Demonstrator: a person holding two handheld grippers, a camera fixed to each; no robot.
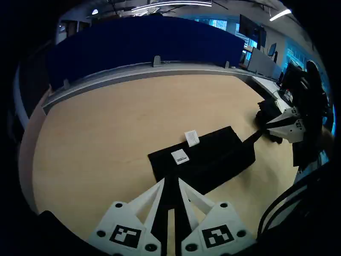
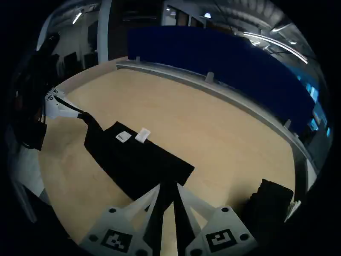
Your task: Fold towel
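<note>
— Towel [image 1: 213, 153] is lying where?
— It is lying stretched on the table [image 1: 106, 128]; left gripper [image 1: 170, 190] and right gripper [image 2: 170, 190] are each pinching an opposite end, jaws pressing together on cloth.

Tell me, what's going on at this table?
Two handheld grippers are working on a black towel. The left gripper pinches one end and the right gripper pinches the opposite end. The towel lies stretched out between them on the wooden table, with its white tags facing up. Neither end looks lifted over for a fold yet.
</note>
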